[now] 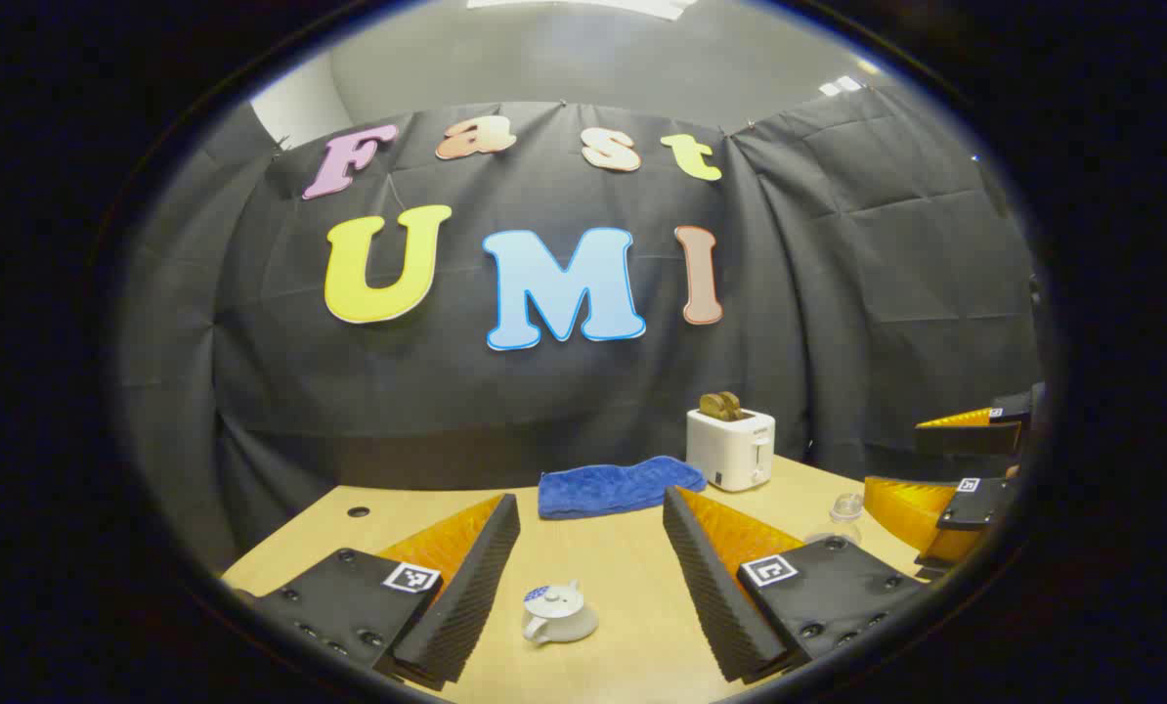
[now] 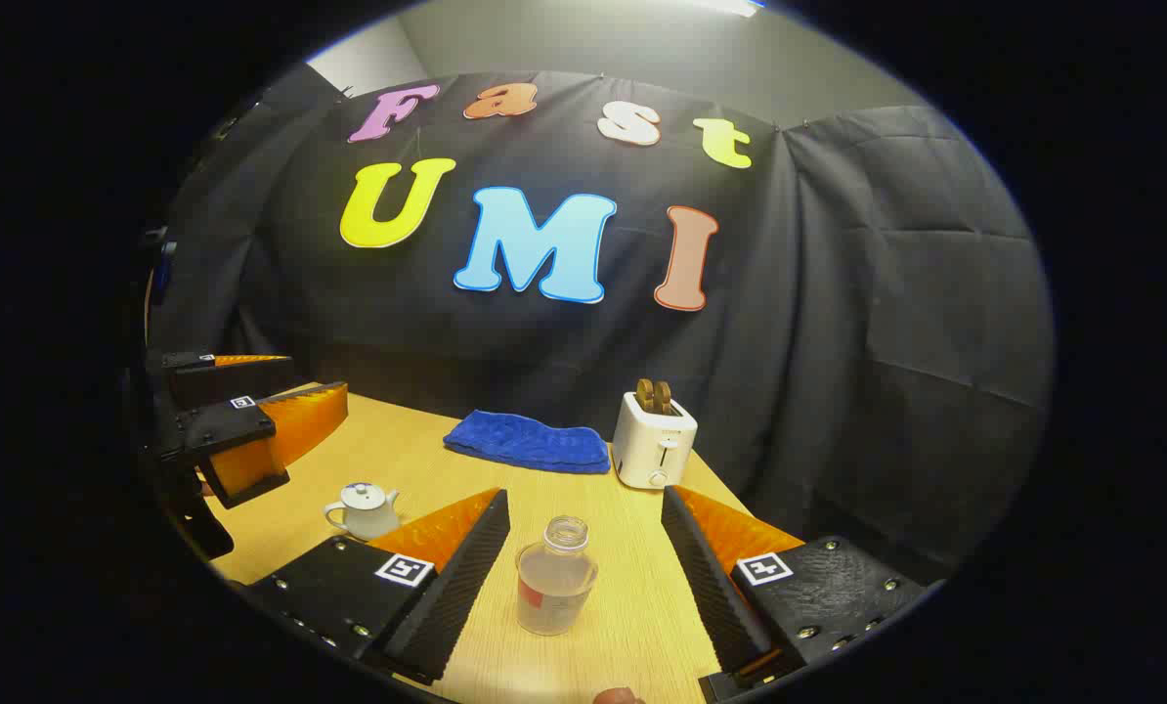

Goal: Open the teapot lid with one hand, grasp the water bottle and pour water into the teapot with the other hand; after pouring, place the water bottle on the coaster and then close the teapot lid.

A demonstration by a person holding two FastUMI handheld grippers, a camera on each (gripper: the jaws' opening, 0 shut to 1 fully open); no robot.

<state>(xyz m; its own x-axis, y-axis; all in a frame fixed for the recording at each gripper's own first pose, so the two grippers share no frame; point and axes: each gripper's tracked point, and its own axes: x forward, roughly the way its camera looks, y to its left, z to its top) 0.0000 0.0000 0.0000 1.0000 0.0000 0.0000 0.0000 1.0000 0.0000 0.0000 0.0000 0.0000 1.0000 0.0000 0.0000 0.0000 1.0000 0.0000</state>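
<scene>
A small white teapot (image 1: 556,614) with its lid on stands on the wooden table (image 1: 623,548), low between the fingers of my left gripper (image 1: 588,501), which is open and holds nothing. In the right gripper view the same teapot (image 2: 364,508) sits to the left. A clear, uncapped water bottle (image 2: 554,577), partly filled, stands upright between the wide-apart fingers of my right gripper (image 2: 583,499), untouched by either. The bottle (image 1: 842,518) also appears at the right in the left gripper view, near the right gripper (image 1: 894,455). The left gripper (image 2: 318,384) hangs at the left in the right gripper view.
A white toaster (image 2: 654,445) with two slices in it and a folded blue towel (image 2: 530,442) stand at the back of the table, against the black cloth wall. A small brown rounded edge (image 2: 618,696) peeks in at the bottom. A cable hole (image 1: 359,511) lies far left.
</scene>
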